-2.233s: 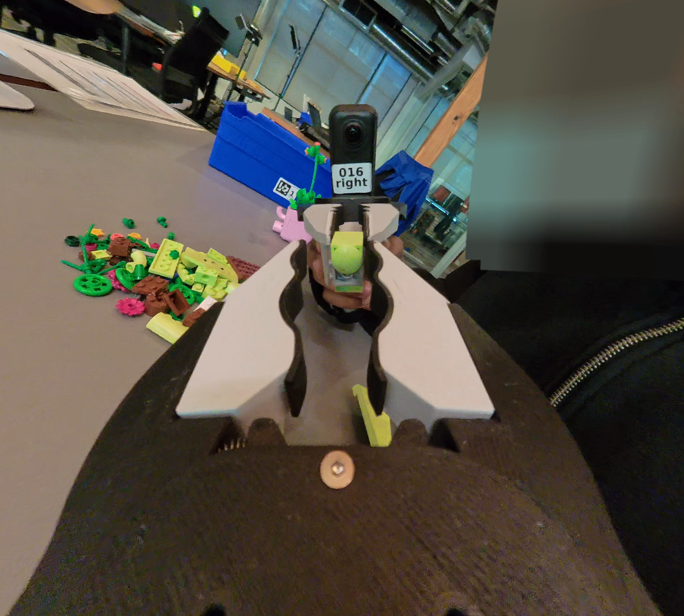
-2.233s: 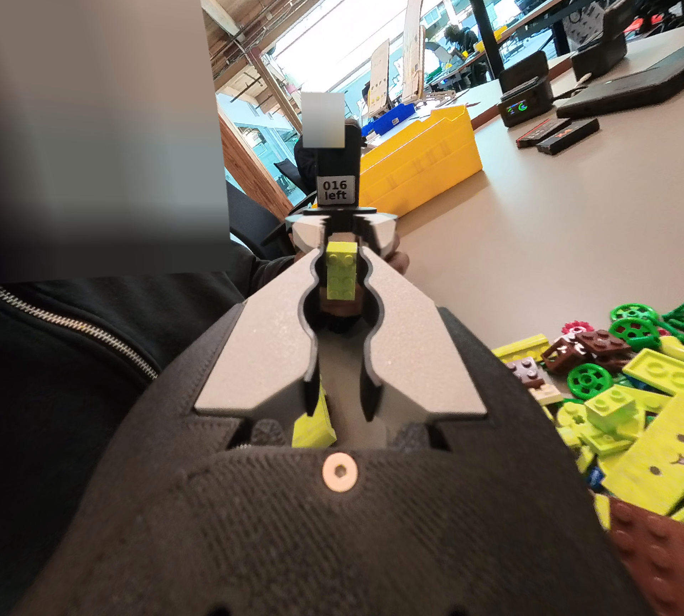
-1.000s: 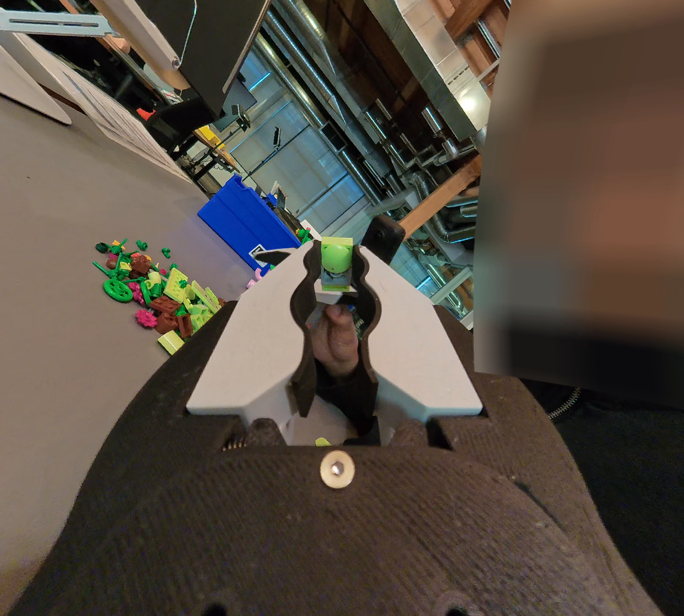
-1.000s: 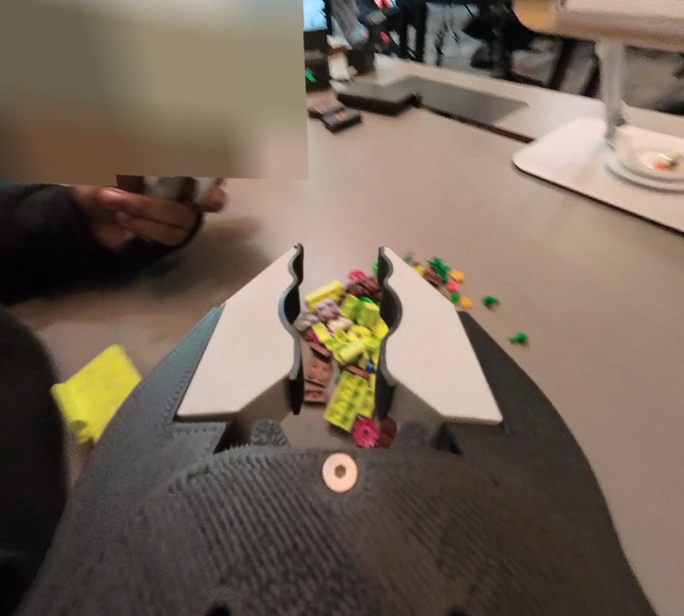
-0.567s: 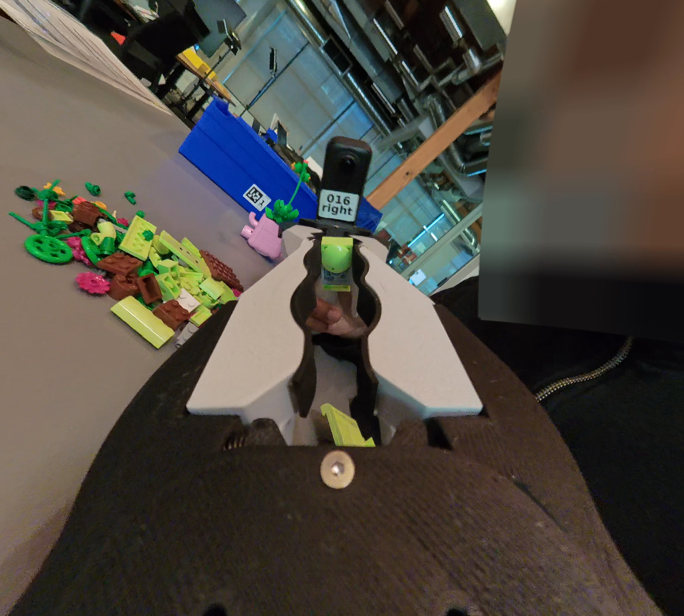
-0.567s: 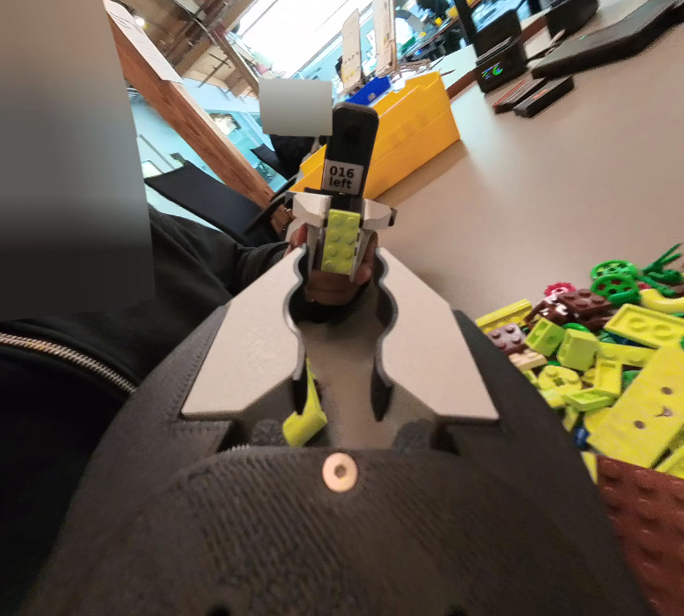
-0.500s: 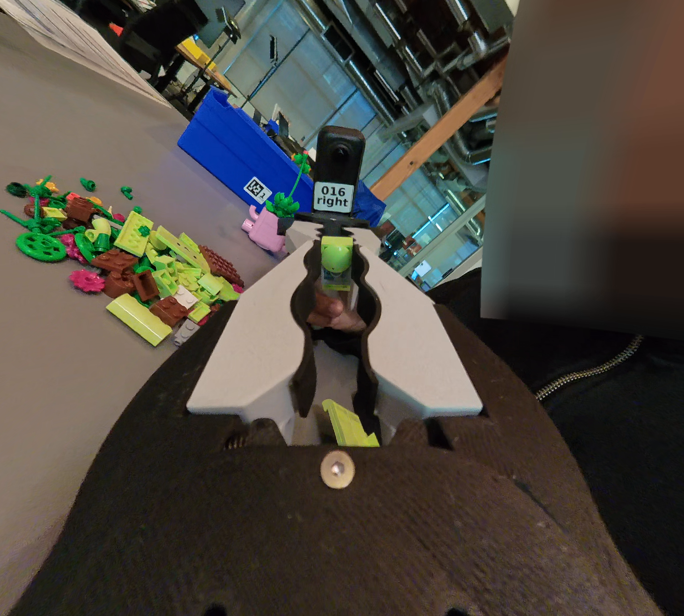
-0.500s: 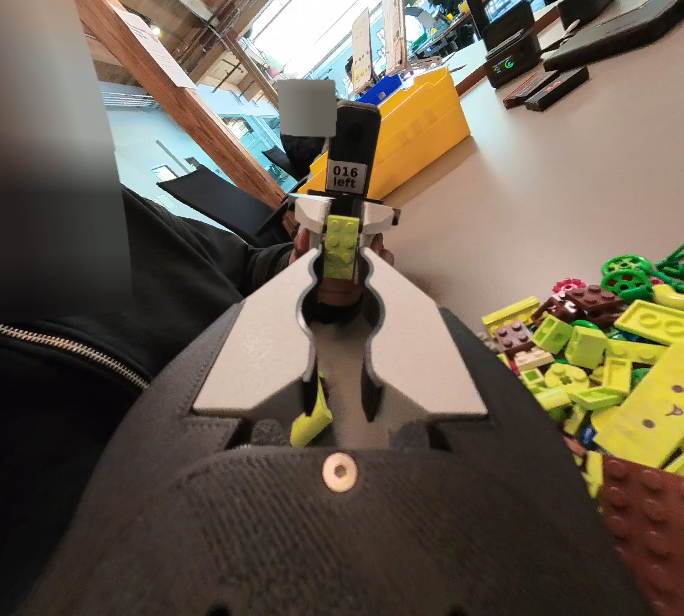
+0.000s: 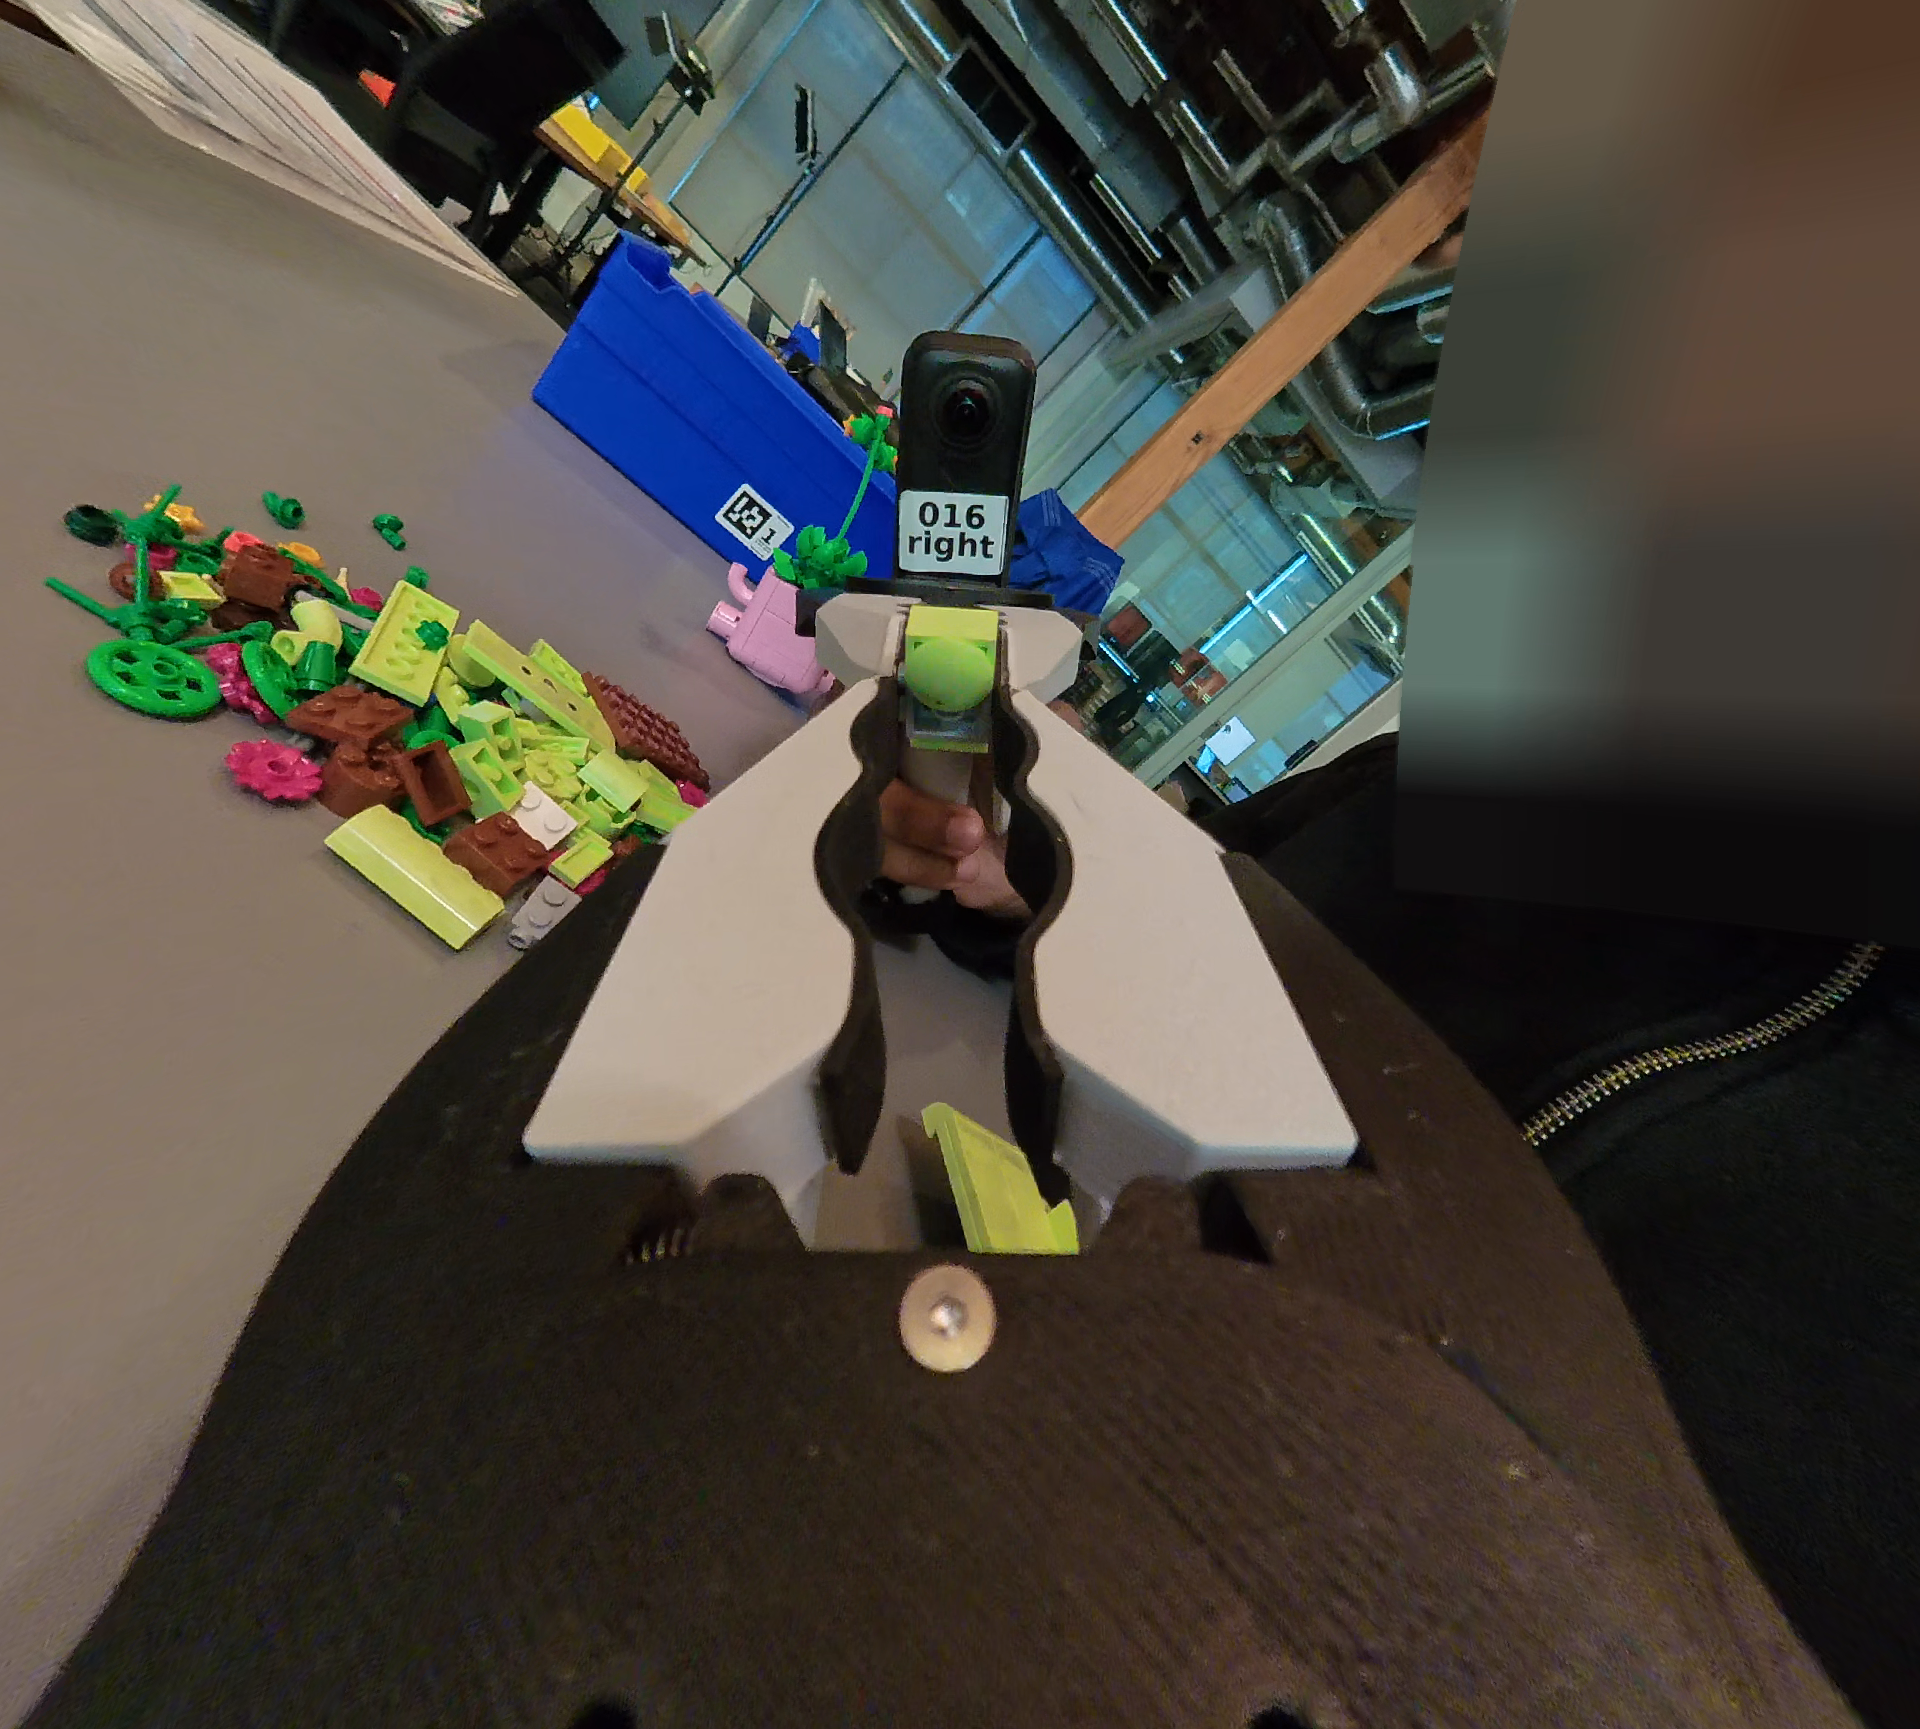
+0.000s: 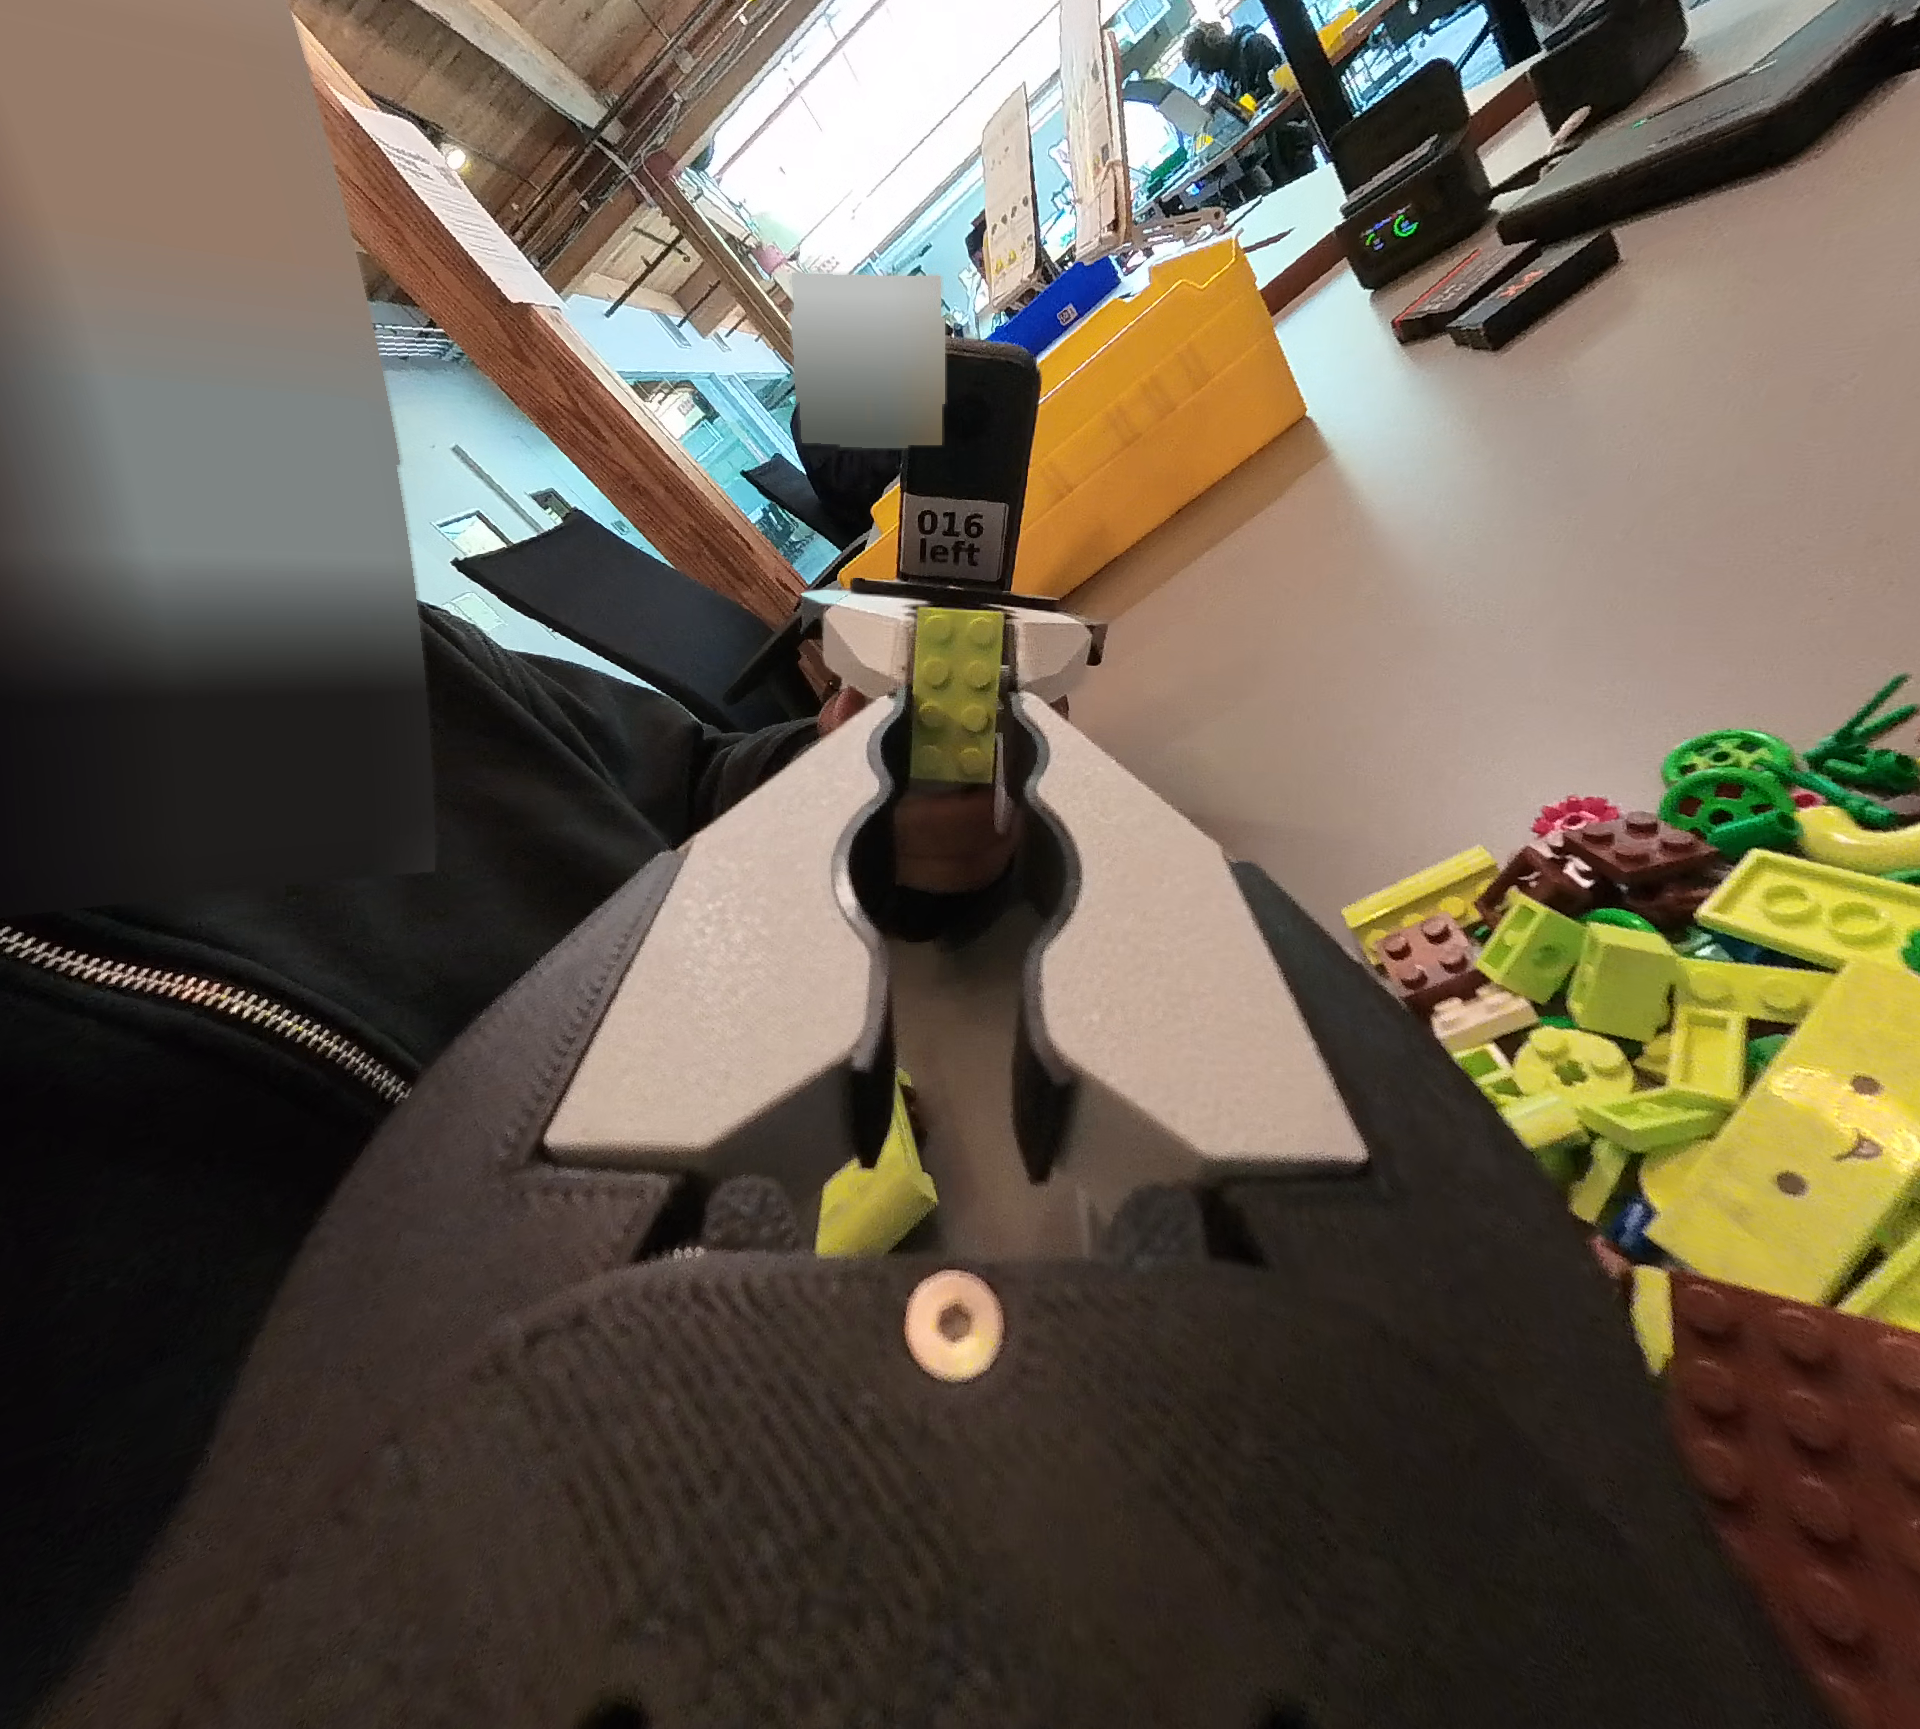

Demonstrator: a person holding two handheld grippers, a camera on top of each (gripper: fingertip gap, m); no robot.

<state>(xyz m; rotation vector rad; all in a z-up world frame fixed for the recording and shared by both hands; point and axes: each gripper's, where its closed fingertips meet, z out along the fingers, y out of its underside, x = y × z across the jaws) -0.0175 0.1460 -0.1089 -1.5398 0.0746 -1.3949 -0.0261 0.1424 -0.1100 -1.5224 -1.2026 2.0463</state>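
Left hand-held gripper [image 10: 954, 692]: clenched on a lime studded brick [image 10: 954, 711], raised beside the brick pile [image 9: 416, 723] on the grey surface [image 9: 208, 1004].
Right hand-held gripper [image 9: 951, 682]: clenched on a lime round-fronted piece [image 9: 948, 673], facing the left one, tips nearly meeting; blue bin [image 9: 686, 422] beyond the pile.

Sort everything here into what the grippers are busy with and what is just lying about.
In hand:
- lime brick, clamped in the left gripper
- right gripper, fingertips either side of the same brick; grip unclear

Lying about:
- pile of bricks on the table
- pink piece with a green sprig
- blue bin
- yellow bin
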